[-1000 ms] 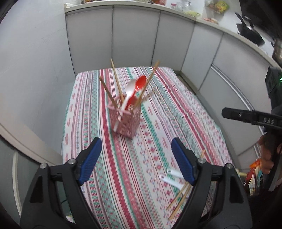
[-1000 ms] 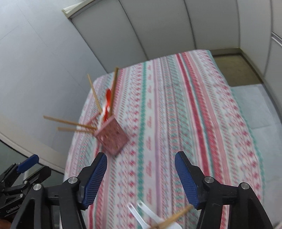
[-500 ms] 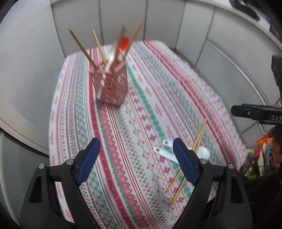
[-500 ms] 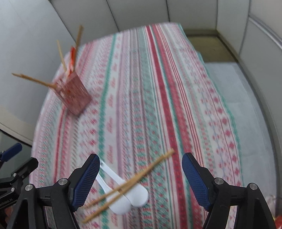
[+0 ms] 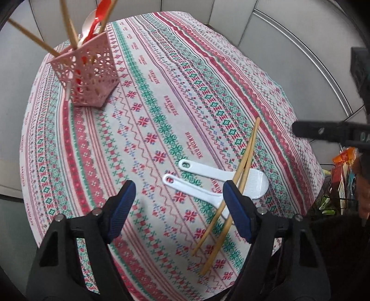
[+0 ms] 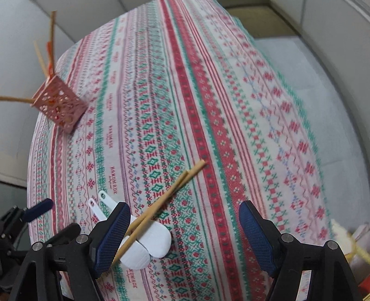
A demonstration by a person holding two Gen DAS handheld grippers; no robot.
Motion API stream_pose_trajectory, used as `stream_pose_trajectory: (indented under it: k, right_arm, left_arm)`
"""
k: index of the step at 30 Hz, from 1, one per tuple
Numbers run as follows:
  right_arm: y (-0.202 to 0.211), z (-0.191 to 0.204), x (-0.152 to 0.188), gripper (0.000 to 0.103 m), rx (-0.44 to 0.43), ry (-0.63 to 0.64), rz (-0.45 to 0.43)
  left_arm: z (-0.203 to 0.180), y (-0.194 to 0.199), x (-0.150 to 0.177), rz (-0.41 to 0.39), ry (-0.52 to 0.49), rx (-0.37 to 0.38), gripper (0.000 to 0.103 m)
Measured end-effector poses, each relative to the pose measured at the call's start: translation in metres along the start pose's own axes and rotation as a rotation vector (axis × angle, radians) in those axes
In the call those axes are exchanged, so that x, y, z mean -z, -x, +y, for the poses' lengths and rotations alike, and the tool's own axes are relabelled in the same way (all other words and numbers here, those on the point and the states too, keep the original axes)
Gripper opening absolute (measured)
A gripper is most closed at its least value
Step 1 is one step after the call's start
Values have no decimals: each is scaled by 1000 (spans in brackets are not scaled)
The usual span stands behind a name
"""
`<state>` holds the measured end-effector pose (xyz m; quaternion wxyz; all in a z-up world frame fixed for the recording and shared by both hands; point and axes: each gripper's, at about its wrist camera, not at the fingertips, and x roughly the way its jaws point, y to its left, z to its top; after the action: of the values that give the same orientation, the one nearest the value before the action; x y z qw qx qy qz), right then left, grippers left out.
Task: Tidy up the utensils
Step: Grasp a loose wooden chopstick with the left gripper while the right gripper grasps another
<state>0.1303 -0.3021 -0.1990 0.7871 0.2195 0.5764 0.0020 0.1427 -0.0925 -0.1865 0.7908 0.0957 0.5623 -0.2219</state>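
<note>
A pink lattice holder (image 5: 89,74) stands at the table's far left with several chopsticks, a red spoon (image 5: 99,11) and a white spoon in it; the right wrist view shows it too (image 6: 59,104). Two white rice spoons (image 5: 208,176) lie side by side near the front, and a pair of loose chopsticks (image 5: 240,171) lies across their bowls. My left gripper (image 5: 179,194) hovers over the spoon handles with its jaws closing and its pads touching nothing. My right gripper (image 6: 183,208) is open above the cloth, with the spoons (image 6: 152,236) and chopsticks (image 6: 171,189) by its left finger.
A striped patterned tablecloth (image 5: 161,92) covers the table, whose right edge drops off close to the loose utensils. Grey panel walls surround the far side. Bags and packets (image 5: 342,176) sit low at the right.
Both grippers have come down towards the table and tipped further downward. The loose spoons and chopsticks now sit close under the fingers, and the holder has slid to the upper left of both views.
</note>
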Motion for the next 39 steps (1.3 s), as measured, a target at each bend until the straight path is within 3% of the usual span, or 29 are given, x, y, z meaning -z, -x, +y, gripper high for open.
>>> stream_pose_trajectory:
  k: [4, 11, 19, 27, 33, 39]
  right_arm:
    - [-26, -5, -3, 51, -49, -57, 80]
    - [-63, 5, -4, 31, -114, -92, 169]
    - [-72, 12, 0, 9, -146, -74, 187]
    - [-50, -8, 1, 6, -168, -86, 152]
    - [-33, -36, -5, 6, -92, -95, 114]
    - [-28, -58, -13, 6, -74, -114, 113]
  left_arm:
    - [-1, 1, -4, -7, 2, -11, 77]
    - [8, 1, -5, 2, 17, -29, 77]
    - [8, -1, -2, 14, 9, -38, 77]
    - [-14, -12, -14, 12, -40, -16, 76]
    - [-48, -29, -33, 8, -145, 17, 60]
    - [-75, -56, -52, 40, -212, 61, 42]
